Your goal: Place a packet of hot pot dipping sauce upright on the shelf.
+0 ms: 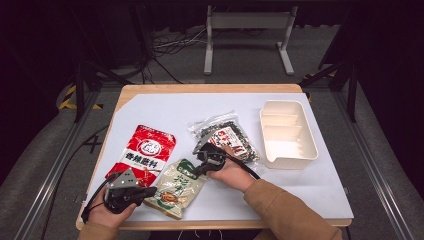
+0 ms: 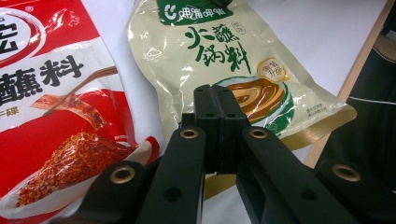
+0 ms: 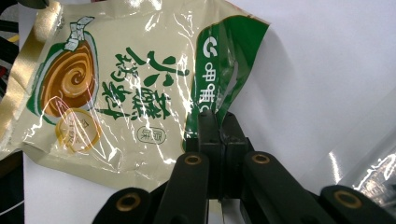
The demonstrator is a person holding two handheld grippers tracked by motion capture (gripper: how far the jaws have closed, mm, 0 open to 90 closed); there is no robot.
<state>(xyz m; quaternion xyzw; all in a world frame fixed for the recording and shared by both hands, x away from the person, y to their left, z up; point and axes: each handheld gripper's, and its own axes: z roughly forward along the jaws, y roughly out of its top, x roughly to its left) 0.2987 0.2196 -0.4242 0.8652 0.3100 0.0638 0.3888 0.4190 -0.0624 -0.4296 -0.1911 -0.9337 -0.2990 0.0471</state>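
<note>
The beige pouch lies at lower centre of the high view, both grippers clamped on it — right gripper on the green top edge, left gripper on the bottom. Soft, slick film — best pinched at the flat seams.

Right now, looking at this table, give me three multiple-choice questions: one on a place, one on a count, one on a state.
1. Where is the cream tray?
A. right side of the table
B. left side
C. on the floor

2. How many packets lie on the table?
A. two
B. three
C. five

3. What is the right gripper doing?
A. hanging open
B. shut on the tray
C. shut on the beige packet

Answers: A, it sits right of the packets; B, red packet, beige one, clear packet; C, its jaws pinch the green top edge.
</note>
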